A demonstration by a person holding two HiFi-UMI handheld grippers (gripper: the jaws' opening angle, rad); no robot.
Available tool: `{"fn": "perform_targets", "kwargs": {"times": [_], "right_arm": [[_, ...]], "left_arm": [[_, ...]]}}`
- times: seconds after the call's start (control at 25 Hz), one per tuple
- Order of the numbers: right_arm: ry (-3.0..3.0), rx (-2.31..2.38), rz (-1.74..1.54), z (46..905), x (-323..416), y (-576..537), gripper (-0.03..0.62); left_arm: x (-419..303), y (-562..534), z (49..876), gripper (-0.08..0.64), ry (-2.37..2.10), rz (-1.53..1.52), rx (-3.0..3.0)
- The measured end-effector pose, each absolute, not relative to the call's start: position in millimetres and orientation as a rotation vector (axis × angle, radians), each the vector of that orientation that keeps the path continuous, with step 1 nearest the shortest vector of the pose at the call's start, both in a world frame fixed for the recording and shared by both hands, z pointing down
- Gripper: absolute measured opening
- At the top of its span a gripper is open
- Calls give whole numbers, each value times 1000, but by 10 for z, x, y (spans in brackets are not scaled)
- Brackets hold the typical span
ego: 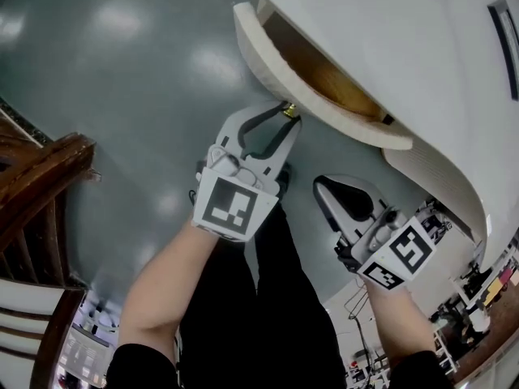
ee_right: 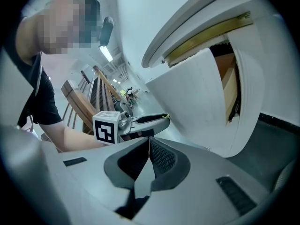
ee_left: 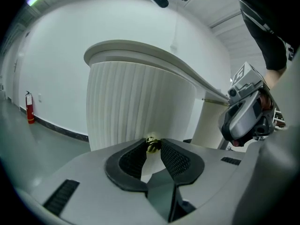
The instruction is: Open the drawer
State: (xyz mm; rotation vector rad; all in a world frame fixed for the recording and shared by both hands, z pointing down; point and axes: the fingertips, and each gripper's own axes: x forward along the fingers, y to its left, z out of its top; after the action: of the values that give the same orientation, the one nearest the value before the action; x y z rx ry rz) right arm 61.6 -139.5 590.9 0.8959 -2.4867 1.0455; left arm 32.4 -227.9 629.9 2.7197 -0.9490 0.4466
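The person's bare forearms (ego: pixel 162 290) reach forward over black trousers (ego: pixel 268 314), each hand holding a gripper. The right gripper (ego: pixel 322 186) hangs just right of the left one and a little nearer the person. Its jaws are pressed together with nothing between them, and its tips (ee_right: pixel 149 142) are short of the drawer front and clear of it. The left gripper (ego: pixel 288 113) is further forward. Its tips pinch a small brass knob (ee_left: pixel 152 143), one pad on each side of it.

The knob sits at the lower edge of the drawer (ego: pixel 324 96), straight ahead of the left jaws. The drawer's curved white front stands pulled out from the cabinet (ego: pixel 405 39), leaving a gap above the left gripper where the wooden inside (ego: pixel 324 75) shows. From the right gripper, the drawer front (ee_right: pixel 197 102) rises ahead and to the right, with the open slot beyond it. The left gripper (ee_right: pixel 166 117) is seen from there to the left, its tips at the drawer's edge.

A grey-green floor (ego: pixel 122 96) lies under both grippers. Dark wooden furniture (ego: pixel 40 177) stands well off to the left of the left gripper.
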Motion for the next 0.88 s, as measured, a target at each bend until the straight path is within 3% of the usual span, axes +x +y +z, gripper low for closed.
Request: {"fn": "perform_targets", "kwargs": {"times": [0.88], "right_arm": [[-2529, 761, 1048, 5819, 521, -870, 15]], "left_arm": [[-195, -1491, 6291, 103, -949, 595, 2715]]}}
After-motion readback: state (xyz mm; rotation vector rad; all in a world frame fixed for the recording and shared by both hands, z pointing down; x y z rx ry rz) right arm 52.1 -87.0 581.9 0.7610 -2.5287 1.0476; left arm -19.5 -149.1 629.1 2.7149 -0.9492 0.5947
